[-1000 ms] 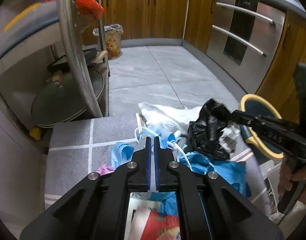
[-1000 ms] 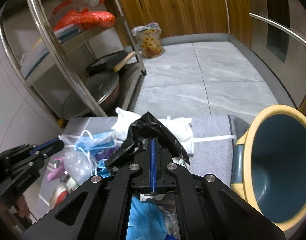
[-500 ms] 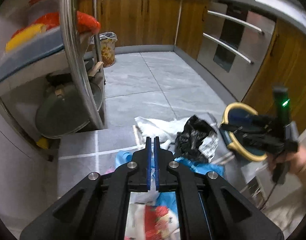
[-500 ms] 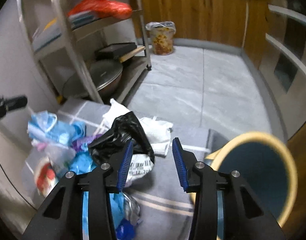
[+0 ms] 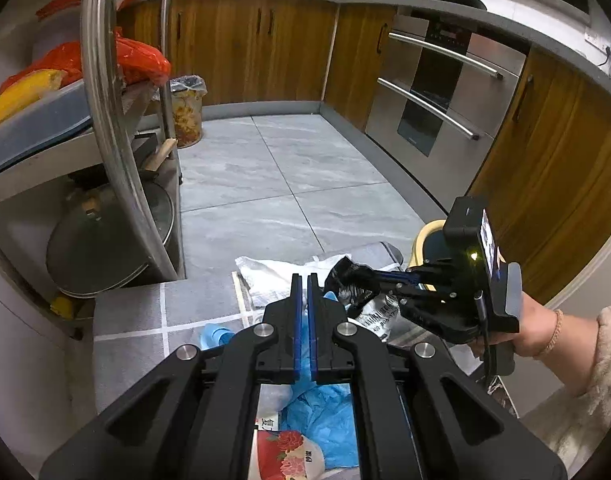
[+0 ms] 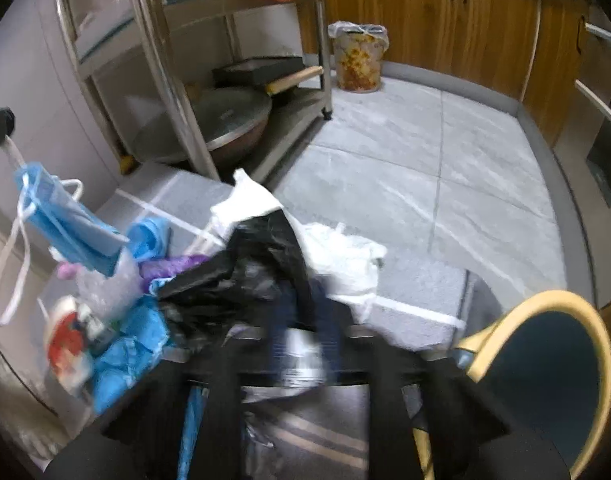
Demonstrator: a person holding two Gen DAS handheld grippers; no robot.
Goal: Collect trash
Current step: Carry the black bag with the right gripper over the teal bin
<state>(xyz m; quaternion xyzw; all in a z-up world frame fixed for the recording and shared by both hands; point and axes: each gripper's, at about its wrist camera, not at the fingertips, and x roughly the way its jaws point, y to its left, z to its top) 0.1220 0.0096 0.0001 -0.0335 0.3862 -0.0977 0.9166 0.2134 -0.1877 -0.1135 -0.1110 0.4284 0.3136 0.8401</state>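
Left gripper clenched on a blue mask; right gripper grasping the black bag beside the bin.

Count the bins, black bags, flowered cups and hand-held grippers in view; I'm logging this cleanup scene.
Bins: 2, the yellow-rimmed bin and the lined bin
Black bag: 1
Flowered cup: 1
Hand-held grippers: 2, the left hand-held gripper and the right hand-held gripper
Total: 6
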